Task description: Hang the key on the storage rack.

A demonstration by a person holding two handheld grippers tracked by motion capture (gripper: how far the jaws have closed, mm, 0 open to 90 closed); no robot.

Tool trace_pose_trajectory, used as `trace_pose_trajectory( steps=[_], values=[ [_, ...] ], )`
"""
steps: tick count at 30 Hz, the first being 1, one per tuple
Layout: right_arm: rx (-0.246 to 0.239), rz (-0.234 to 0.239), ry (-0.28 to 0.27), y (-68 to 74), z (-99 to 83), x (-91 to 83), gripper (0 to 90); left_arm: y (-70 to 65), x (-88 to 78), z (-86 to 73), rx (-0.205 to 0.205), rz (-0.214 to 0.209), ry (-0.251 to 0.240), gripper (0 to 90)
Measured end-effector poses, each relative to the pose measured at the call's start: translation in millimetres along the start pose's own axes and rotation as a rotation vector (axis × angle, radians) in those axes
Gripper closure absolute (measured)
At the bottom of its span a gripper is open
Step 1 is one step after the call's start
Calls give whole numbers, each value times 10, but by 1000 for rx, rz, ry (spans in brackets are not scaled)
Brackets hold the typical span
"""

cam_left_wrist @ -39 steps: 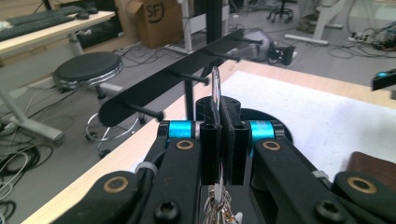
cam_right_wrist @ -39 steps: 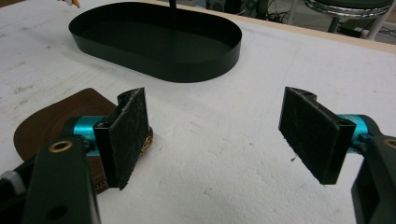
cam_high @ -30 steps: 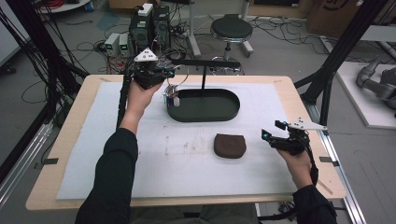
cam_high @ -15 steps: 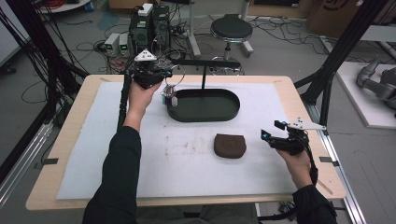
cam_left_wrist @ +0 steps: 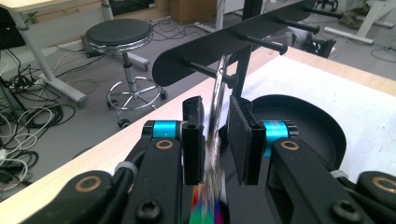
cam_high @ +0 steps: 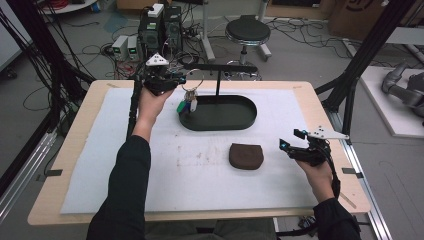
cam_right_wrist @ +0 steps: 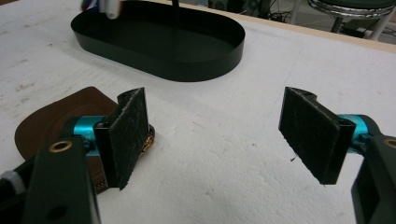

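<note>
No legible text, labels, brands, numbers or signs in any view. Cardboard box (cam_high: 356,11) at the high view's top right carries dark print, too blurred and cropped to read.

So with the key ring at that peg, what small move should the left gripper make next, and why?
Probably open a little and back away. In the left gripper view the key ring already loops over a peg of the black rack, while the left gripper sits around it. The keys dangle over the tray.

High view overhead, facing forward-down; gripper views close, all sharing black tray (cam_high: 218,121).
</note>
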State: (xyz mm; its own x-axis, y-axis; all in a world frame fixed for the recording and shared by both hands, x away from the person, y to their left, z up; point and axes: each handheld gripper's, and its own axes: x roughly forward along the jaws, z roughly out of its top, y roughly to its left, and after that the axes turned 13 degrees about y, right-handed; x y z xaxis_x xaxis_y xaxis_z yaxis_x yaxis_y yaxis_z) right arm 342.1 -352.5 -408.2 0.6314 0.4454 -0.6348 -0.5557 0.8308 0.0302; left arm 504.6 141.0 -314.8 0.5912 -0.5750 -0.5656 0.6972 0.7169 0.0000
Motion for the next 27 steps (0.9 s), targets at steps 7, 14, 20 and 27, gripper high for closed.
trace_pose_trajectory(
  steps=[7,14,20,27],
  values=[
    [-3,-2,0,8,2,3,247,-120,-140,-39,26,41,-4,518],
    [-7,-3,-3,23,14,10,247,-332,-379,-218,55,16,-32,383],
    [-11,-2,-5,43,18,15,247,-610,-643,-486,96,-18,-56,270],
    [-10,-4,-11,53,28,24,247,-914,-932,-895,122,-8,-83,247]
  ],
)
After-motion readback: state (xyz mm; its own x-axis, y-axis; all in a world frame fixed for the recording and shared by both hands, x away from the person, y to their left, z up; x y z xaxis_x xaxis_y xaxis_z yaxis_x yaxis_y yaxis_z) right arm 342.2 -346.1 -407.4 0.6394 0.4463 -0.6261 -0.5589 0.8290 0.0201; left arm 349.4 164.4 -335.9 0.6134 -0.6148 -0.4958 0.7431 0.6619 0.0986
